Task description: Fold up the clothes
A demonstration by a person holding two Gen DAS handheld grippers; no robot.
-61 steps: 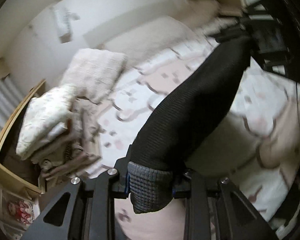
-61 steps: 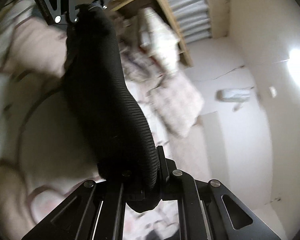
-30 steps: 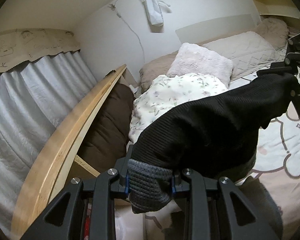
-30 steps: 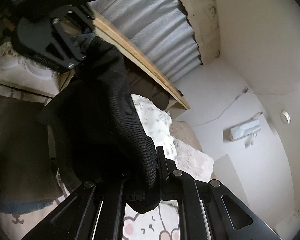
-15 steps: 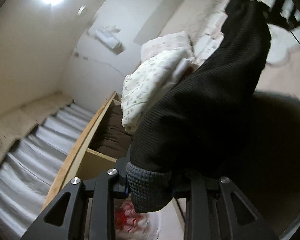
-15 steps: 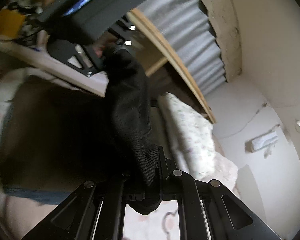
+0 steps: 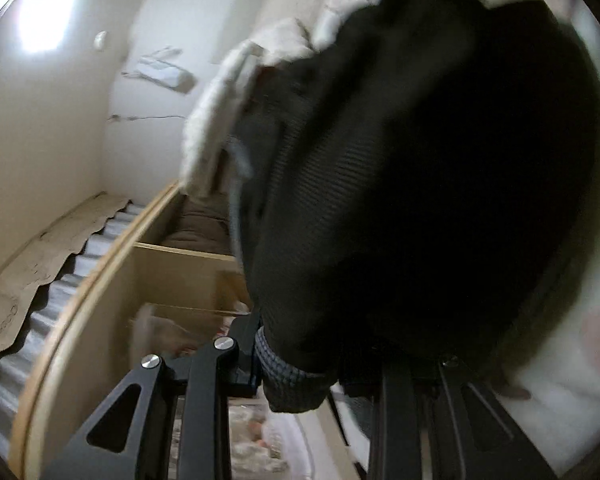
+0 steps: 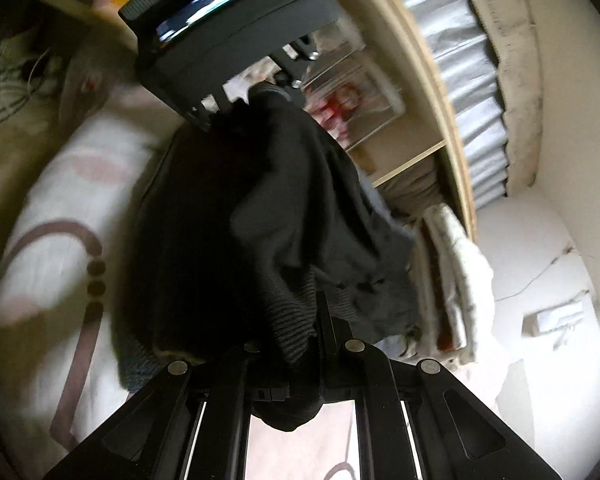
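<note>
Dim, motion-blurred pictures; glare from a bright white ceiling light (image 7: 44,20); strong fisheye bending and dark edges.

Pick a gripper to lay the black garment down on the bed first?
Probably right. The right gripper looks over open bedspread beside the black garment. The left gripper faces the shelf and wall, its view mostly blocked by cloth.

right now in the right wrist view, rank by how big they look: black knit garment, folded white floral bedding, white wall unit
1. Black knit garment, though it hangs nearest the camera.
2. Folded white floral bedding.
3. White wall unit, farthest away.
</note>
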